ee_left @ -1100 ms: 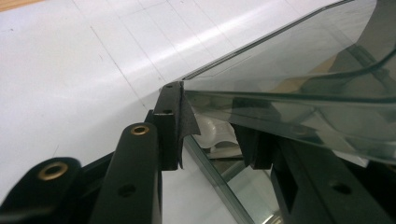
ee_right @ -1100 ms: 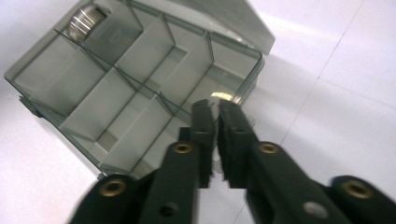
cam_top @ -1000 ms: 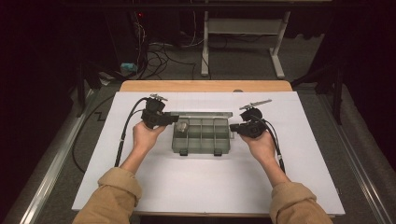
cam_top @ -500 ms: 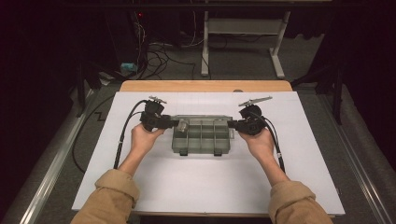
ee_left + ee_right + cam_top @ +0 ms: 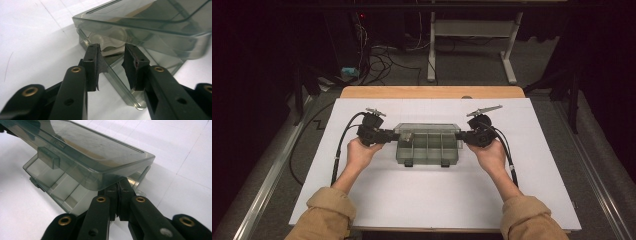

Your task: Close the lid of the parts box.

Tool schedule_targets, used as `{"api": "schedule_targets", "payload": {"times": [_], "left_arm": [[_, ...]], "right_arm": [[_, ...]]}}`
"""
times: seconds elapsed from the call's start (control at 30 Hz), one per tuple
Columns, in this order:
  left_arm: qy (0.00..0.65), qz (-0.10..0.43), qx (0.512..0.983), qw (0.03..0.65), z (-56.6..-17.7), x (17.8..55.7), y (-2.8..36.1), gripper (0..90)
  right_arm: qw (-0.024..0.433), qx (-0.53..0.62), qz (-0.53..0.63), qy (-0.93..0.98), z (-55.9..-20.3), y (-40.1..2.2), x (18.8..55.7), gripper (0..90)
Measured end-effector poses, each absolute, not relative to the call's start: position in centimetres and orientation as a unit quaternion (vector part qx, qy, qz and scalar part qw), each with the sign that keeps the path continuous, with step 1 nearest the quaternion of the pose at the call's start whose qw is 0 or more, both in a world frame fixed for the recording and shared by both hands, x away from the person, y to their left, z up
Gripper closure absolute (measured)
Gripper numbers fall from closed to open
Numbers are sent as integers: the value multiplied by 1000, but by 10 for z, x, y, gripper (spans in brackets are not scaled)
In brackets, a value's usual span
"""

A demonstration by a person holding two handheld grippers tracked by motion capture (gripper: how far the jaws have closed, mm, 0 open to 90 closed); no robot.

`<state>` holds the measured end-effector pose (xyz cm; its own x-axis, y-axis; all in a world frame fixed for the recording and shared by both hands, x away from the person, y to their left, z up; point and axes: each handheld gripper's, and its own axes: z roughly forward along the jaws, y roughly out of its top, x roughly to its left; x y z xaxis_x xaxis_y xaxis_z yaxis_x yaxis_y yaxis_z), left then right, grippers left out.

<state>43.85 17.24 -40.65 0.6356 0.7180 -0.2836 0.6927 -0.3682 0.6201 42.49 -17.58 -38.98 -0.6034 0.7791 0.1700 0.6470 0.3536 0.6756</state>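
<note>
Right gripper (image 5: 119,185), black jaws pinched together on side wall of smoky translucent plastic compartment box (image 5: 75,165); hinged lid raised; white table surface (image 5: 180,170).

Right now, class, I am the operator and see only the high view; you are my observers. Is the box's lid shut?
Observer: No. In the right gripper view the lid stands ajar above the clear box.
Operator: Does the right gripper hold the box?
Observer: Yes, the right gripper has its jaws closed on the box's end wall.
Operator: And the left?
Observer: The left gripper has just been closing, yet its jaws stand apart, with the side wall between them unpinched.
</note>
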Motion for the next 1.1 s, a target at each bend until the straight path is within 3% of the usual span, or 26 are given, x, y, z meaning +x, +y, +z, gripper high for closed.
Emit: {"api": "schedule_targets", "payload": {"times": [0.53, 0.77, 0.93, 1.1], "left_arm": [[433, 12, 819, 376, -408, 429, 184, 641], [461, 57, 795, 390, -395, 431, 194, 660], [437, 61, 787, 432, -380, 426, 189, 675], [414, 62, 801, 427, -375, 419, 176, 680]], "right_arm": [[85, 423, 361, 827, -394, -173, 418, 884], [85, 421, 360, 828, -395, -174, 417, 885], [79, 420, 356, 831, -399, -174, 416, 885], [77, 422, 352, 832, -401, -176, 416, 884]]}}
